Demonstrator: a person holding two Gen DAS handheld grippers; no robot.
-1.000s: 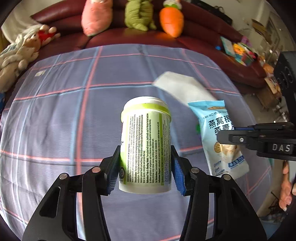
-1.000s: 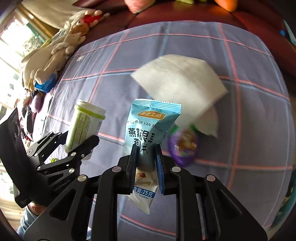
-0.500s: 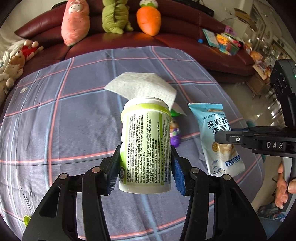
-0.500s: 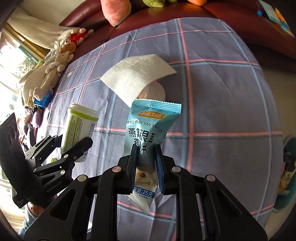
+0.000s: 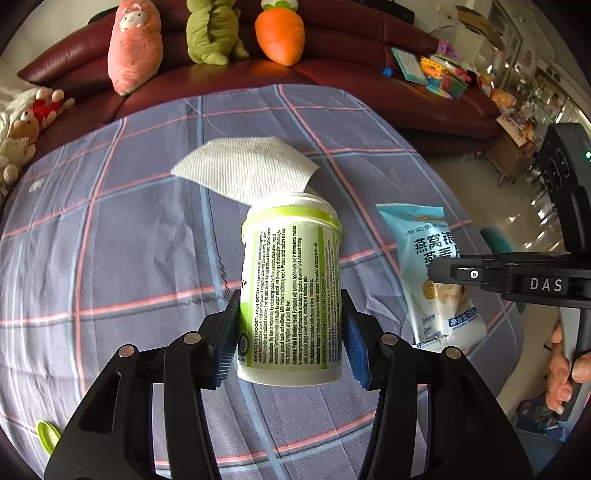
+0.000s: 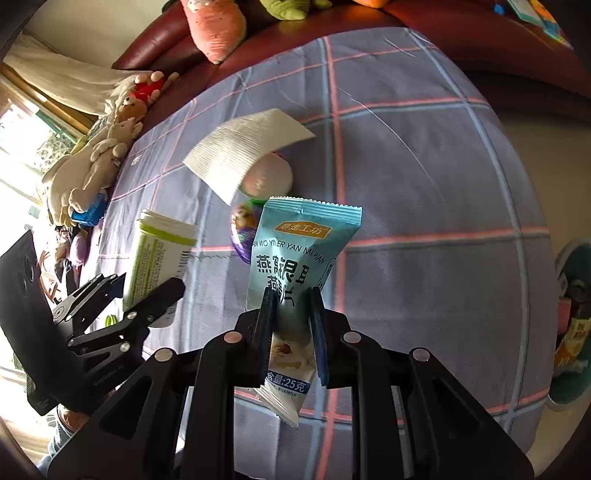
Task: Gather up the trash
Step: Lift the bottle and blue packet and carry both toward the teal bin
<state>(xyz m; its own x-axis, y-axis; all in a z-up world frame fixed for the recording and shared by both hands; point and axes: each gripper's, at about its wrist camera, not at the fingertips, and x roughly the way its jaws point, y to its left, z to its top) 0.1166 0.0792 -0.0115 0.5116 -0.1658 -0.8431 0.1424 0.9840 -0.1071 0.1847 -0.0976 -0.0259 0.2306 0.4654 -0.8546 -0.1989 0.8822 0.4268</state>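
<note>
- My left gripper [image 5: 290, 332] held a round white plastic bottle with a green band and a green label [image 5: 291, 291]. My blue pads pressed on both of its sides, and it stood up straight above the cloth.
- My right gripper [image 6: 291, 325] held a light blue snack packet with dark writing [image 6: 295, 273]. My fingers were pinched close together on its lower half, and its top end stuck up past them.
- Both things hung in the air over a purple cloth with pink and blue lines [image 5: 129, 229] that covered the table.
- A white ribbed paper towel [image 6: 243, 155] lay on the cloth, a little way beyond the bottle and the packet.
- One edge of the towel rested on a small pale pink round thing [image 6: 267, 177].
- A shiny purple wrapper [image 6: 243, 225] lay just beside the pink thing, partly behind my packet.
- A dark red leather sofa [image 5: 369, 85] stood behind the table.
- A pink soft toy [image 5: 135, 44], a green soft toy [image 5: 212, 33] and an orange carrot toy [image 5: 280, 33] sat in a row on it.
</note>
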